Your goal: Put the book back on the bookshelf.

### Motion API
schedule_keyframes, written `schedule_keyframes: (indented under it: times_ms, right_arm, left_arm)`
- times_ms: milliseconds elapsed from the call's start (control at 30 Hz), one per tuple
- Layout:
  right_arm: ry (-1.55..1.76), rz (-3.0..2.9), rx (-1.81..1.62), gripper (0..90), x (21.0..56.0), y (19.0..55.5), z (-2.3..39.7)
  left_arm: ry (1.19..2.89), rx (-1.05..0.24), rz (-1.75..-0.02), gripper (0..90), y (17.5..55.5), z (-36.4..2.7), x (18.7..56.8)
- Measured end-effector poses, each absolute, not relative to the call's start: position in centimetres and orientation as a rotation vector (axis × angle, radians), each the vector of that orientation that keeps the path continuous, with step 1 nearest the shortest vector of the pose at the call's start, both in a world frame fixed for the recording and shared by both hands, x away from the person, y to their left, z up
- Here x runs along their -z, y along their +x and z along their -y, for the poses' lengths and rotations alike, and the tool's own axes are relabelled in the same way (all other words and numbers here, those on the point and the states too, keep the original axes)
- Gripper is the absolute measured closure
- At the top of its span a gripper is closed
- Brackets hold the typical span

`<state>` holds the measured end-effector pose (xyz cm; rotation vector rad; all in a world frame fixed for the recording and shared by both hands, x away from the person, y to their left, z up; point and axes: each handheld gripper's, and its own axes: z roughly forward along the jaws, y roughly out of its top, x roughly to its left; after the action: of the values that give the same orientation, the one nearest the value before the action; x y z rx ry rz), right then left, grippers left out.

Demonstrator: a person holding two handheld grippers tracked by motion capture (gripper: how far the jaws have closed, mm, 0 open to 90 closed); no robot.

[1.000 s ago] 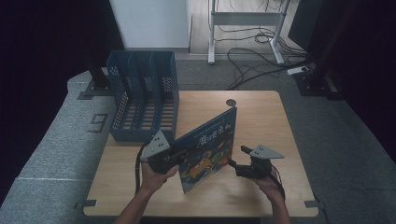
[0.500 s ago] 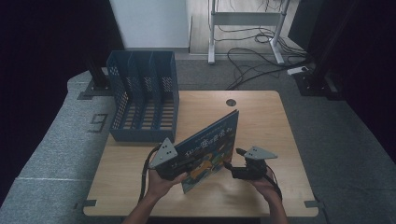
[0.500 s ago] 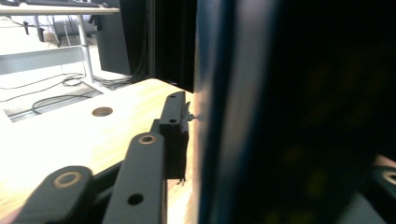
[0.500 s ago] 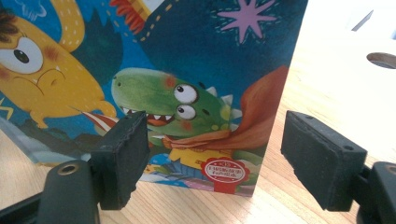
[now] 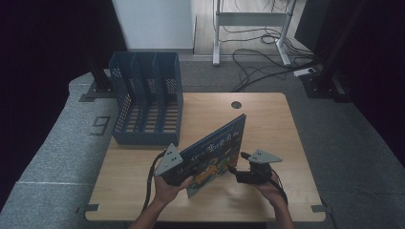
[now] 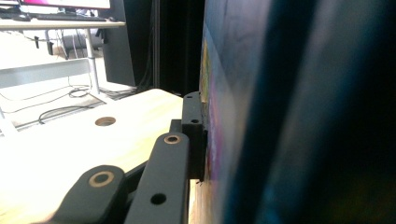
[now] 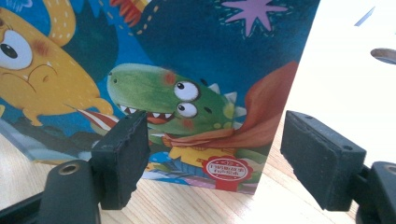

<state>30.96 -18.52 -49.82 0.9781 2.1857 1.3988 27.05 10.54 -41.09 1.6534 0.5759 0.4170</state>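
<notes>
The left gripper (image 5: 184, 172) pinched the colourful dinosaur picture book (image 5: 215, 152) upright on the pale wooden table (image 5: 267, 114). The right gripper (image 7: 217, 158), jaws spread, needed to close squarely on the book's free edge

1. The right claw (image 7: 215, 161) stands open, its two black jaws wide apart and touching nothing.
2. Beyond them a picture book (image 7: 187, 84) stands on its lower edge on the pale wooden worktop (image 7: 187, 205).
3. Its cover shows a green dinosaur and a yellow creature.
</notes>
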Motion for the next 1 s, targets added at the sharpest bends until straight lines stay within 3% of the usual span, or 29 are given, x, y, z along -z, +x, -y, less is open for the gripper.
schedule_keyframes:
  times_ms: [133,233,467,667,1000]
  right_arm:
    - [0.982,-2.172,-1.401,23.3,49.8,31.0,18.7]
    - [0.984,-2.174,-1.399,23.3,49.8,31.0,18.6]
    - [0.982,-2.184,-1.392,23.3,49.8,31.0,18.5]
    - [0.983,-2.153,-1.404,23.9,49.6,30.9,18.9]
    - [1.003,-2.106,-1.423,24.3,49.3,30.8,19.8]
  left_arm:
    - [1.653,-0.401,-0.570,79.6,27.2,-10.5,41.1]
    - [1.643,-0.393,-0.559,71.4,27.2,-10.3,41.2]
    - [1.616,-0.426,-0.542,80.0,26.9,-9.8,41.4]
    - [1.609,-0.464,-0.534,81.7,26.7,-9.6,41.5]
    - [1.571,-0.384,-0.572,82.3,27.3,-10.4,40.7]
